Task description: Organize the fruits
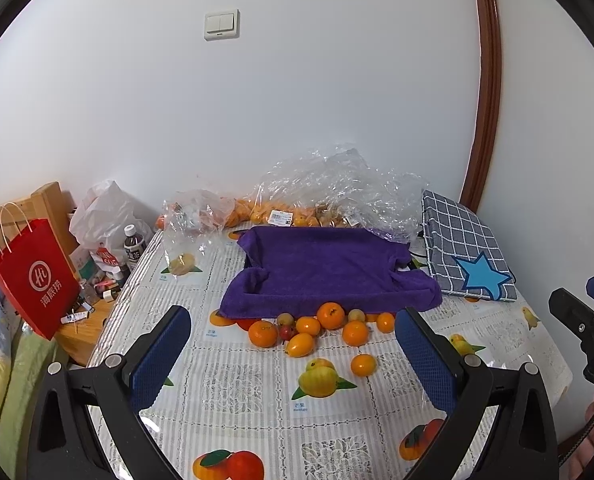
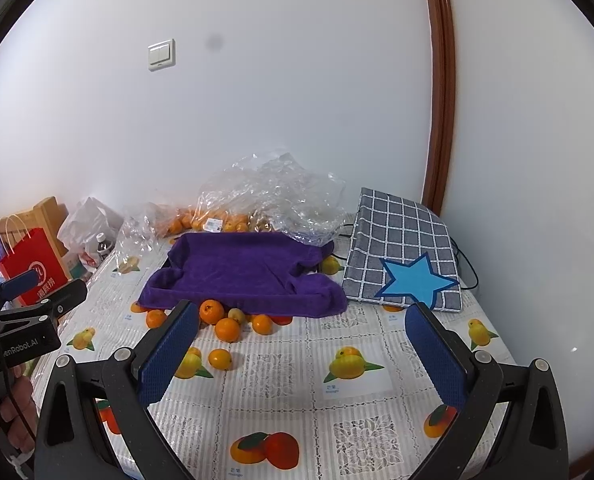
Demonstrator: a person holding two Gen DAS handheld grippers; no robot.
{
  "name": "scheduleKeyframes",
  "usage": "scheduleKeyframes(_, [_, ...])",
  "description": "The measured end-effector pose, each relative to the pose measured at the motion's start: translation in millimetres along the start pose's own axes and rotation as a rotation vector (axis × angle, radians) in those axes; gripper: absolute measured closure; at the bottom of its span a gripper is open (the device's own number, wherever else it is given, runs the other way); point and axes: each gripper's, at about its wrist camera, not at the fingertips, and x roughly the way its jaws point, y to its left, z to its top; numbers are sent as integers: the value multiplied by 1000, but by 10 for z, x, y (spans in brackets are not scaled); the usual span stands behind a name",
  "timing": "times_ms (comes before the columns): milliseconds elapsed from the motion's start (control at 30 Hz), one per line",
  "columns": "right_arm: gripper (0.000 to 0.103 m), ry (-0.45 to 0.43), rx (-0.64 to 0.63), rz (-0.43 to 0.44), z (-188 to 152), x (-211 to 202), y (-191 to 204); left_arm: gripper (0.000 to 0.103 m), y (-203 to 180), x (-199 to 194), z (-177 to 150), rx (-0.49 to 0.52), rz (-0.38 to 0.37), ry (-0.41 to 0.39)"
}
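Observation:
Several loose oranges (image 1: 330,315) (image 2: 227,329) and small reddish fruits (image 1: 285,332) lie in a cluster at the front edge of a tray draped with a purple towel (image 1: 321,270) (image 2: 241,272). One orange (image 1: 363,365) (image 2: 220,359) sits apart, nearer to me. My left gripper (image 1: 293,364) is open, held above the table short of the cluster, nothing between its blue pads. My right gripper (image 2: 303,356) is also open and empty, to the right of the fruit. More oranges fill clear plastic bags (image 1: 329,188) (image 2: 265,196) behind the towel.
A checked grey cushion with a blue star (image 1: 467,254) (image 2: 405,260) lies at the back right. A red paper bag (image 1: 33,276), a bottle (image 1: 134,246) and clutter stand off the table's left edge. The fruit-print tablecloth (image 1: 237,396) (image 2: 349,412) covers the table against a white wall.

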Motion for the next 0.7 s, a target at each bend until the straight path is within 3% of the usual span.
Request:
scheduleKeyframes(467, [1, -2, -2, 17, 2, 6, -15, 0, 1, -9, -13, 4, 2, -5])
scheduleKeyframes(700, [1, 5, -14, 25, -62, 88, -10, 0, 58, 168, -50, -5, 12, 21])
